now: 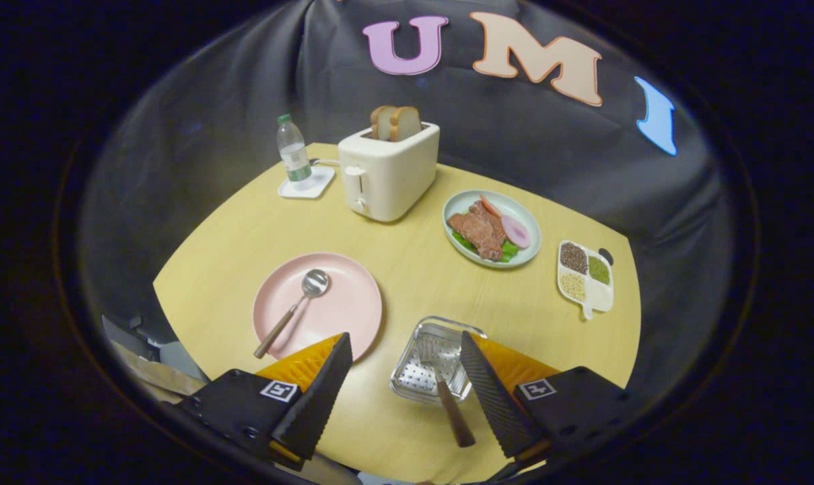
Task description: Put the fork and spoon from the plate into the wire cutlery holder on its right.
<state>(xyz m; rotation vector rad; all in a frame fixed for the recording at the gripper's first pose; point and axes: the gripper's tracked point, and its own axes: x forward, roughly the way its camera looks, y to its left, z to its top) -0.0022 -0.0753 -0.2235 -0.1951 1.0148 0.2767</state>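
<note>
The hand-held gripper (401,377) hovers wide open and empty above the bench (407,269), fork (447,397) in the wire holder (434,360) between its fingers, spoon (296,306) on the pink plate (343,303).

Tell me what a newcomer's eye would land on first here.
The pink plate with the spoon lies just ahead of the open hand-held gripper. The fork already leans in the wire cutlery holder between the fingers. Beyond stands the white toaster holding bread.
</note>
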